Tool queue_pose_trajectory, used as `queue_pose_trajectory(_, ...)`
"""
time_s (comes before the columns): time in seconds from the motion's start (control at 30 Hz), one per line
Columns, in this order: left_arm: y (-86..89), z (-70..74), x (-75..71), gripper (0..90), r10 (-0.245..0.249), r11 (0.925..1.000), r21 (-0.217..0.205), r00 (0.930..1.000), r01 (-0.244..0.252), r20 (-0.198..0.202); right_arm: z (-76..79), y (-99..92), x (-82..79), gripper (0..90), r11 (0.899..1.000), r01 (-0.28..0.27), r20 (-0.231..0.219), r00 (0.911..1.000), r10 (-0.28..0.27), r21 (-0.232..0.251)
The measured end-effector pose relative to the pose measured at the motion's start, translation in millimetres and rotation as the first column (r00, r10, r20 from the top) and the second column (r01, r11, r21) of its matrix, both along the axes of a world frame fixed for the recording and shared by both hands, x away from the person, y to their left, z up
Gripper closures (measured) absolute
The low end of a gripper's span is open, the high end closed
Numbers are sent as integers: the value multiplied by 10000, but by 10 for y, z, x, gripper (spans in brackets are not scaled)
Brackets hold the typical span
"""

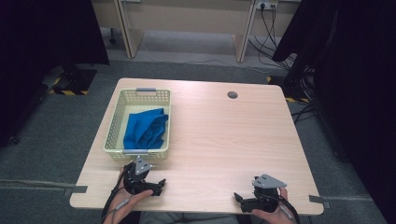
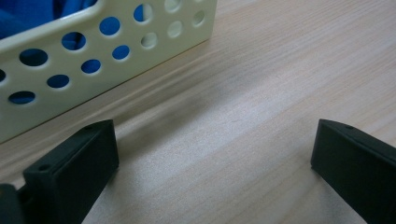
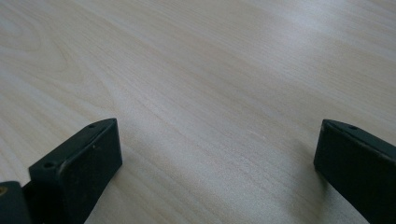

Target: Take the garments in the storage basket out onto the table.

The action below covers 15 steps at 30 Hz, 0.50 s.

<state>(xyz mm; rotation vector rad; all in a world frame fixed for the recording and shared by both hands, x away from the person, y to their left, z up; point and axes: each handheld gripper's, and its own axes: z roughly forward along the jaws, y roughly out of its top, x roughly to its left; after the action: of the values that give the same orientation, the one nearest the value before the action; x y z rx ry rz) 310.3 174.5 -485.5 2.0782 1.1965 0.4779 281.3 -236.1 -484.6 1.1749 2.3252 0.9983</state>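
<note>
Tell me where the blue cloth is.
High view: the blue cloth lies inside the cream basket on the table's left side, just beyond the left gripper.

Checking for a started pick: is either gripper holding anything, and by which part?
Nothing is held. The left gripper and right gripper rest open on bare table; the blue cloth lies in the cream perforated plastic basket.

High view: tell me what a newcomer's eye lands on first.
The bright blue cloth stands out first, bundled inside the cream perforated basket on the left part of the wooden table. Next come the two black grippers at the near edge: the left gripper just in front of the basket, the right gripper near the right corner, both with jaws open and holding nothing.
</note>
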Motion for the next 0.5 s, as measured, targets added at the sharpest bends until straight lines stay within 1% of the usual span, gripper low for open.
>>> queue_pose_trajectory(0.5,19,3,-3,6,97,9999,-34,10000,-97,21,0,-1,-1,13,10000,-7,8,10000,7,-6)
